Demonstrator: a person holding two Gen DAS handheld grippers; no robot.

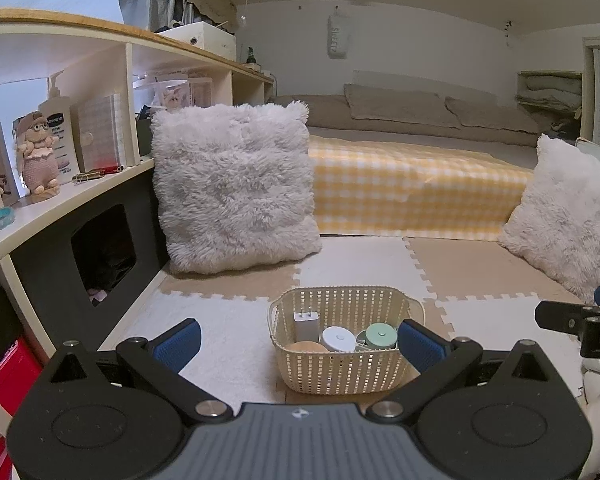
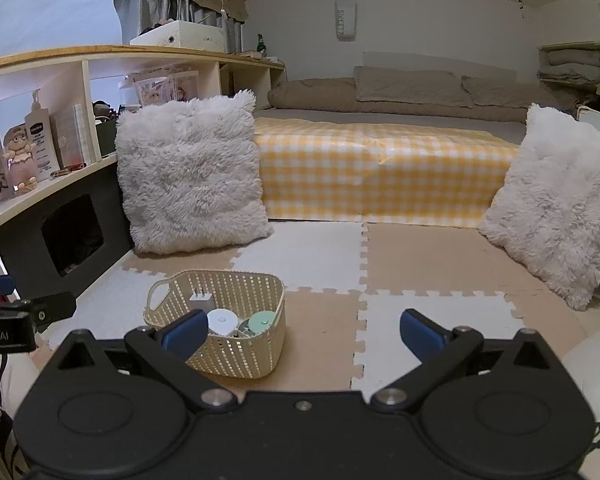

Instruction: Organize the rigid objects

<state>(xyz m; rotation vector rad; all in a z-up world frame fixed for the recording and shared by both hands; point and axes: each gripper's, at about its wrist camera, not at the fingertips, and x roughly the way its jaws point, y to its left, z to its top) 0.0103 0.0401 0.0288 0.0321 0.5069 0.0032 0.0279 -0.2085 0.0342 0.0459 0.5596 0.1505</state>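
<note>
The cream perforated plastic basket (image 1: 346,340) stood on the beige and white foam puzzle mat (image 2: 420,264), near the grey fluffy cushion (image 1: 232,188). Inside it lay a white wall charger (image 1: 306,326), a white round case (image 1: 339,338), a mint-green round case (image 1: 381,336) and a tan round disc (image 1: 306,347), so the small hard things seemed already gathered in one place. The left gripper (image 1: 298,342) hung released in front of the basket, its blue pads wide apart and holding nothing. The right gripper (image 2: 302,334) was also spread wide and empty over the mat, beside the basket, probably waiting for a next item.
</note>
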